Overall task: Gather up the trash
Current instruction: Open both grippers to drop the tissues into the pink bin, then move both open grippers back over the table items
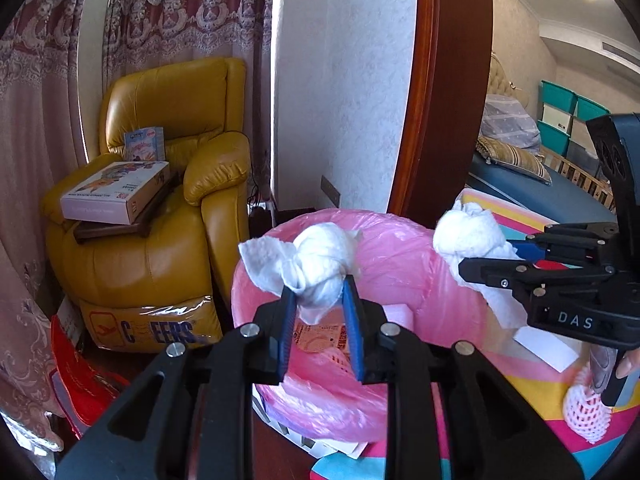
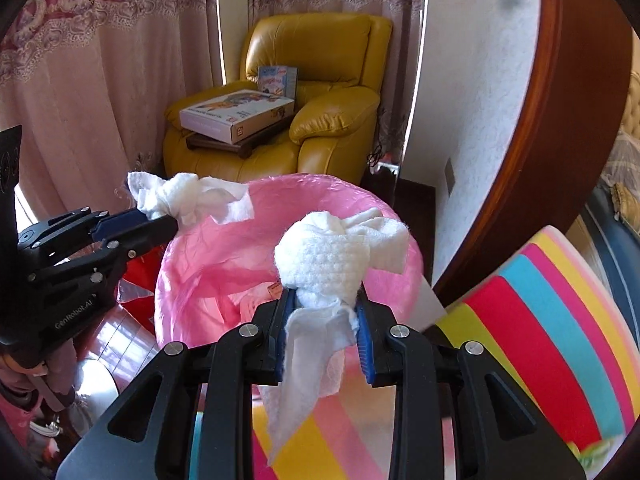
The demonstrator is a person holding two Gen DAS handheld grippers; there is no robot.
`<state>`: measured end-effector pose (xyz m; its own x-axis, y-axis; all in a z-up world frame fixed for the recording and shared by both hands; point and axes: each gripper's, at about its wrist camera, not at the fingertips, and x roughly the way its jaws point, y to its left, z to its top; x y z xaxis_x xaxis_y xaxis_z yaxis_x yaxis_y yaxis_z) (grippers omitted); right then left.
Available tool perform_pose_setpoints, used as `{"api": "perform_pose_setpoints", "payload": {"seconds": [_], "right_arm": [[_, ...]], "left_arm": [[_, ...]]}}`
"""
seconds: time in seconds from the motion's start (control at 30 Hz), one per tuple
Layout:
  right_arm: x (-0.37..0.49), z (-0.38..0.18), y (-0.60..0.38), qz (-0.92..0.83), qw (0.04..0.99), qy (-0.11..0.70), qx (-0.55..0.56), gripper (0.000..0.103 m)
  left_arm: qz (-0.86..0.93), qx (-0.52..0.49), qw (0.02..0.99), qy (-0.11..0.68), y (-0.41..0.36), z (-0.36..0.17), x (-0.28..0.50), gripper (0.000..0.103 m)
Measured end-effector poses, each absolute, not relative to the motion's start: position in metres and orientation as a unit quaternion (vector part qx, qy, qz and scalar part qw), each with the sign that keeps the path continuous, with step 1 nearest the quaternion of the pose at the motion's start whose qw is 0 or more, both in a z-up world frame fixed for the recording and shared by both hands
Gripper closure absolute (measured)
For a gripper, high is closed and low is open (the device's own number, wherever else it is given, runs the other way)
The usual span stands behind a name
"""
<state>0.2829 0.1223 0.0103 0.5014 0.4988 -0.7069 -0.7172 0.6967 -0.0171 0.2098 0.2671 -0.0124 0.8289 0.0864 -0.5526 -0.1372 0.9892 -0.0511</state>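
While both wads hang over the bin, release cleanly | left wrist: left tool (image 1: 320,292) nips a knotted tissue (image 1: 316,268) above the pink-lined bin (image 1: 400,248) | right wrist: right tool (image 2: 322,304) pinches another tissue wad (image 2: 324,264) at the rim; yellow armchair (image 2: 320,92), curtains behind.

Dark wood floor (image 2: 416,200) w/ pink-lined bin (image 1: 384,248) on it, yellow armchair (image 1: 160,216) behind, red bag (image 1: 84,380) at left. Rainbow-striped mat (image 2: 540,320) just beside bin; white foam net (image 1: 588,412) & white card (image 1: 548,350) lying on mat.
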Motion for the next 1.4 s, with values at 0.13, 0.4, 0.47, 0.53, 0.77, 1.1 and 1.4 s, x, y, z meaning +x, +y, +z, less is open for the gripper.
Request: {"api": "perform_pose_setpoints", "payload": {"seconds": [0.13,0.4,0.47,0.53,0.77,1.1,1.4], "right_arm": [[0.286,0.012,0.125,0.335,0.867,0.322,-0.182,0.024],[0.253,0.05,0.062,0.339,0.884,0.271,-0.175,0.023],[0.24,0.057,0.043,0.333,0.889,0.261,-0.174,0.02],[0.228,0.061,0.019,0.325,0.895,0.253,-0.172,0.019],[0.208,0.046,-0.07,0.259,0.916,0.267,-0.149,0.019],[0.181,0.004,-0.176,0.181,0.933,0.302,-0.069,0.019],[0.161,-0.027,-0.209,0.167,0.932,0.32,-0.03,0.019]], "left_arm": [[0.085,-0.049,0.953,0.286,0.279,-0.023,0.219,0.038],[0.142,-0.036,0.958,0.245,0.276,-0.02,0.174,0.005],[0.128,-0.023,0.959,0.25,0.268,-0.023,0.165,0.005],[0.112,-0.004,0.96,0.258,0.257,-0.025,0.156,0.005],[0.063,0.019,0.963,0.262,0.21,-0.027,0.13,0.005],[-0.006,-0.007,0.959,0.284,0.141,-0.037,0.116,0.005],[-0.051,-0.02,0.956,0.288,0.088,-0.048,0.097,0.005]]}}
